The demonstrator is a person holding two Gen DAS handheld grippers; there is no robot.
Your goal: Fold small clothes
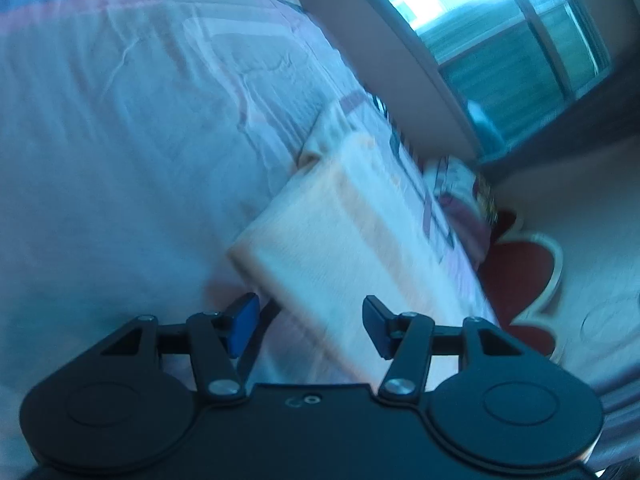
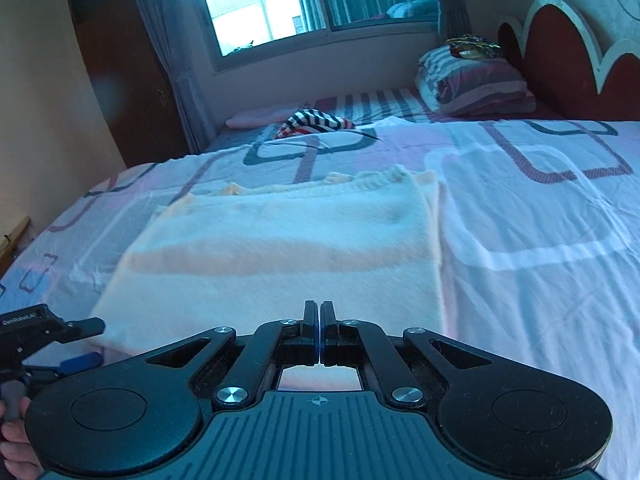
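Observation:
A cream knitted garment (image 2: 280, 248) lies folded flat in a rectangle on the bed; the left wrist view (image 1: 340, 232) shows it tilted and blurred. My right gripper (image 2: 319, 320) is shut with its pads pressed together and nothing visible between them, at the garment's near edge. My left gripper (image 1: 308, 326) is open, its blue pads (image 1: 244, 322) apart on either side of the garment's near corner. It also shows at the left edge of the right wrist view (image 2: 86, 340), beside the garment's near left corner.
The bed sheet (image 2: 520, 220) is white with pink and grey squares. A striped cloth (image 2: 316, 122) lies further back, striped pillows (image 2: 476, 84) by the red headboard (image 2: 560, 52). A dark wardrobe (image 2: 120, 64) stands left of the window (image 2: 280, 0).

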